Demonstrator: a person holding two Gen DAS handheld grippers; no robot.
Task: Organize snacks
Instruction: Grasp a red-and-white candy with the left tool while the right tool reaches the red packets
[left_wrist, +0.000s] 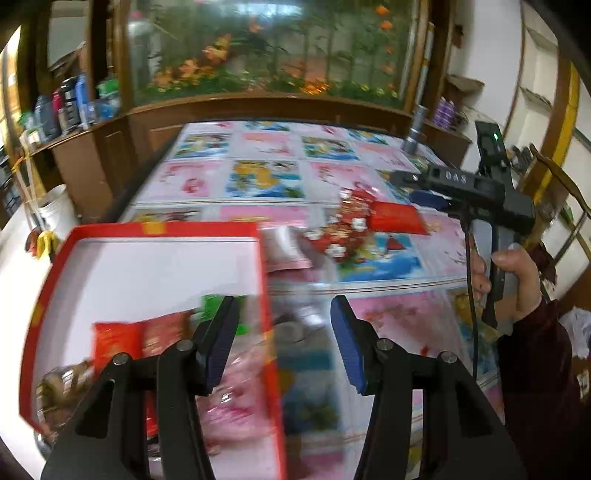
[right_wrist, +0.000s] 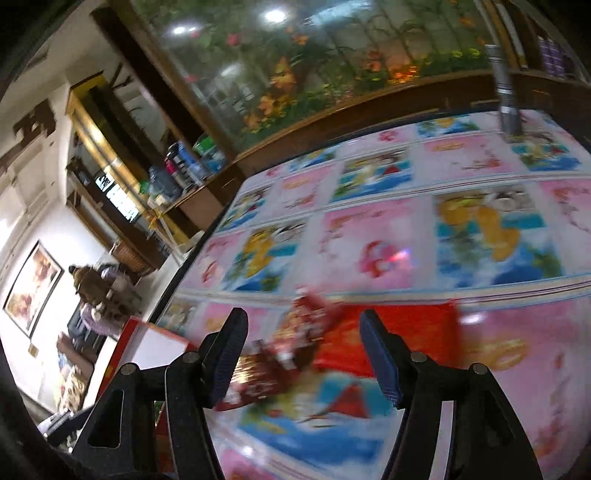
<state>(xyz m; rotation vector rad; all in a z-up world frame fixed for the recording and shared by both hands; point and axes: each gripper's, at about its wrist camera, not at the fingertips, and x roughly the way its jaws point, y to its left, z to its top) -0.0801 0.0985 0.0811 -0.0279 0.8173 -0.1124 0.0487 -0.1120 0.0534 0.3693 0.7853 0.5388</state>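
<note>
I am partway through sorting the snacks into the shallow red cardboard box with the white lining, which sits at the left edge of the worktop under its glossy cartoon-print cover. My left tongs stand wide and carry nothing, hanging over the box's right wall. My right tongs are also spread wide and empty, pointed down at the loose snacks ahead of them; my right hand shows in the left view, gripping the handle.

The step in hand, as I judge it, is the next pick-up with the right tongs. That calls for lowering them around the flat red foil packet or the dark red patterned wrapper bundle touching its left side, closing, then carrying the catch left to the box.

Counting what I can make out: 1 box. Inside it, near the front, 2 red packets side by side, 1 green packet behind them, and 1 brown-gold wrapped item at the left; blur may hide more. Outside it, 1 red foil packet, 1 patterned bundle whose pieces I cannot separate, and 1 silvery-pink pouch just beside the box's far right corner. 1 grey metal cylinder stands at the far edge.
</note>
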